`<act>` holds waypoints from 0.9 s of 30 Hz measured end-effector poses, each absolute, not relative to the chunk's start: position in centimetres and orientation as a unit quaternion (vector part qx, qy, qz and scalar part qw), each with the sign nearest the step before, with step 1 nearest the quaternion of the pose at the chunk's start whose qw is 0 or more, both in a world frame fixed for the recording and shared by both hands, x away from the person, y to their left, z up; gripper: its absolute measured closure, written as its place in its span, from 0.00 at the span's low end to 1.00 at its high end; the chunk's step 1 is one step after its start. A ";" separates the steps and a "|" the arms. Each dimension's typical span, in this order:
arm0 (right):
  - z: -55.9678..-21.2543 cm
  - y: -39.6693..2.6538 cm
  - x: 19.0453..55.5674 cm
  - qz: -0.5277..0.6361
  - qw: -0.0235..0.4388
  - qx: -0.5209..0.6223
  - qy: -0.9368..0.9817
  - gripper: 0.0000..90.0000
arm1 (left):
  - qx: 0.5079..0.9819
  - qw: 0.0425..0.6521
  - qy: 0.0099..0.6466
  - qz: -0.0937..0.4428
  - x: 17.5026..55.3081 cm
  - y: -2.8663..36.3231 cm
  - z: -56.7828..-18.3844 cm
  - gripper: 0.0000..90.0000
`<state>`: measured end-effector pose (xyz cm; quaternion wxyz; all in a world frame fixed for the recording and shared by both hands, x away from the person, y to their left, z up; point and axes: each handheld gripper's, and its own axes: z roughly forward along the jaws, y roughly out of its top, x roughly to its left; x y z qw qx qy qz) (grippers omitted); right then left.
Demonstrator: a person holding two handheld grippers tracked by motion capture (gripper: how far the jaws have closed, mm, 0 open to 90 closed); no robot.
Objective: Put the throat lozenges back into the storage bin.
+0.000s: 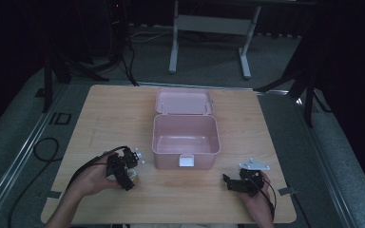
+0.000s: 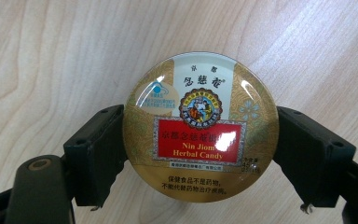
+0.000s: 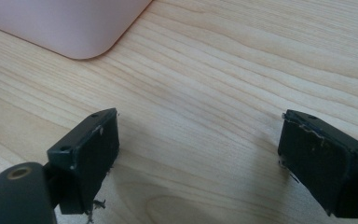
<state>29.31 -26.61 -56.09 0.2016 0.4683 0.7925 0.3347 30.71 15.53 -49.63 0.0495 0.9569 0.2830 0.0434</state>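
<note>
On the near left of the worktop [image 1: 119, 118], your left gripper [image 1: 126, 168] is clenched on a round gold candy tin [image 2: 200, 126]. The left gripper view shows its two black fingers [image 2: 95, 156] pressed against opposite sides of the tin's rim, with the printed lid facing the camera and the wood grain behind it. Gripping across the widest part like this keeps the smooth, shallow tin from twisting or slipping out, which is likely why you hold it so. Whether the tin rests on the wood or sits just above it cannot be told from these views.

Your right gripper [image 1: 237, 183] lies at the near right, well apart from the tin. Its fingers [image 3: 91, 154] are spread wide and released, with bare wood between them, and a rounded corner of the pink box [image 1: 185, 135] shows just ahead of them. It looks parked there, out of the way yet near enough to steady the box if needed.

The pink box stands at the middle of the worktop, its lid [image 1: 183, 102] folded back flat on the far side and its white latch [image 1: 186, 161] facing you. The inside looks empty. With the box open and the tin in your grip, placing the tin inside seems the likely aim.
</note>
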 end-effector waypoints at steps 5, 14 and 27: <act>-56.1 -26.6 29.3 0.335 0.202 0.468 0.792 0.14 | 0.957 0.051 0.281 0.046 30.9 15.5 -49.0 0.23; -56.1 -26.6 29.3 0.334 0.201 0.469 0.792 0.14 | 0.957 0.057 0.282 0.047 31.1 15.6 -47.9 0.23; -56.1 -26.6 29.3 0.334 0.201 0.469 0.792 0.14 | 0.956 0.062 0.282 0.057 31.4 15.8 -46.3 0.23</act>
